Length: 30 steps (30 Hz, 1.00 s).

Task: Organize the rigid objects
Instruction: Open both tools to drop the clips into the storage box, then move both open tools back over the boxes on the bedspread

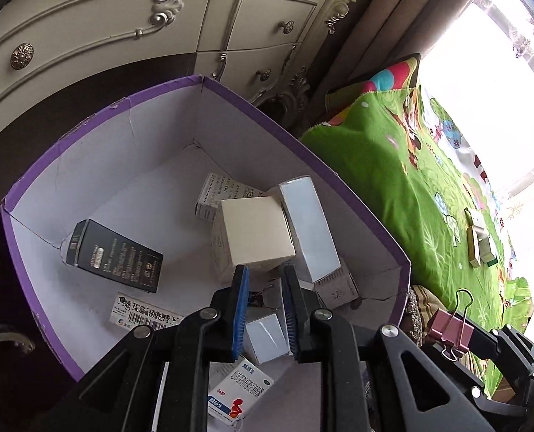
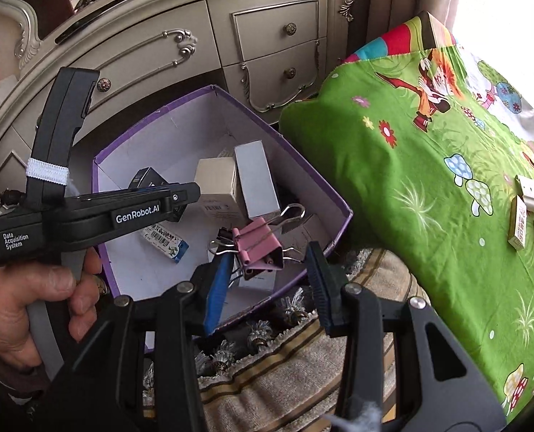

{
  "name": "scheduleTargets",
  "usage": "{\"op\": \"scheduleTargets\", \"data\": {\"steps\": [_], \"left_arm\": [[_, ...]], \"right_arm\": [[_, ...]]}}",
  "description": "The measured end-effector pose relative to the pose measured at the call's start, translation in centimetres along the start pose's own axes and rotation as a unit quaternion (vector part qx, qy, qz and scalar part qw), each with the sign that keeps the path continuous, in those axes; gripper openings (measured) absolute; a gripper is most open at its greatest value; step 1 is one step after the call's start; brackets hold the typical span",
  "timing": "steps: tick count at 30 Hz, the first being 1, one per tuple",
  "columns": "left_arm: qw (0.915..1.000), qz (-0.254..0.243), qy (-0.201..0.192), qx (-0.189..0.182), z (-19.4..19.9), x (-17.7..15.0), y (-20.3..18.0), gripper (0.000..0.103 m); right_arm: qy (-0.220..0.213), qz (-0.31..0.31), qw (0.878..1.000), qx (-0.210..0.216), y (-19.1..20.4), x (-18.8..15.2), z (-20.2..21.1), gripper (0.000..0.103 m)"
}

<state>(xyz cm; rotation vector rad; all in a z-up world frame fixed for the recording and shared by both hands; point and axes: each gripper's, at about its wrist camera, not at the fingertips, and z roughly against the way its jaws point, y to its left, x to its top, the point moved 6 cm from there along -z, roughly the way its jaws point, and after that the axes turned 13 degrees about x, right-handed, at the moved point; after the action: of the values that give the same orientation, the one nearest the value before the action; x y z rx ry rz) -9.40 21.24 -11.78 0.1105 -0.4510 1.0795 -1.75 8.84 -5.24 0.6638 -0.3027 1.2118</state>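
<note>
- Green blanket (image 2: 429,165) lies at 3 o'clock of the purple box (image 2: 339,212).
- Right gripper (image 2: 267,270) clamps the pink clip (image 2: 256,244) by one edge; it could slip and miss the box.
- Left gripper (image 1: 263,288) is together, empty.

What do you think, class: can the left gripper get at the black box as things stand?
Probably yes: the left gripper hovers over the open purple carton, and the black box lies uncovered, apart from the other boxes; the shut jaws must open first.

The left tongs (image 2: 180,198) body carries the labels "GenRobot.AI" and "Data Acquisition System"; print on the boxes is too small to read.
</note>
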Motion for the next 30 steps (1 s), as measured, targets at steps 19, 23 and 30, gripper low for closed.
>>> {"op": "scheduleTargets", "data": {"steps": [19, 23, 30], "left_arm": [[0.9956, -0.051, -0.025, 0.075, 1.0, 0.4, -2.3, 0.063], [0.9896, -0.084, -0.048, 0.107, 1.8, 0.6, -3.9, 0.064], [0.967, -0.181, -0.109, 0.142, 3.5, 0.5, -8.2, 0.071]], "right_arm": [[-0.021, -0.058, 0.998, 0.004, -3.0, -0.3, 1.7, 0.071], [-0.04, -0.079, 0.996, -0.024, -5.3, -0.5, 3.6, 0.072], [-0.069, -0.102, 0.989, -0.078, -9.3, -1.3, 7.0, 0.077]]}}
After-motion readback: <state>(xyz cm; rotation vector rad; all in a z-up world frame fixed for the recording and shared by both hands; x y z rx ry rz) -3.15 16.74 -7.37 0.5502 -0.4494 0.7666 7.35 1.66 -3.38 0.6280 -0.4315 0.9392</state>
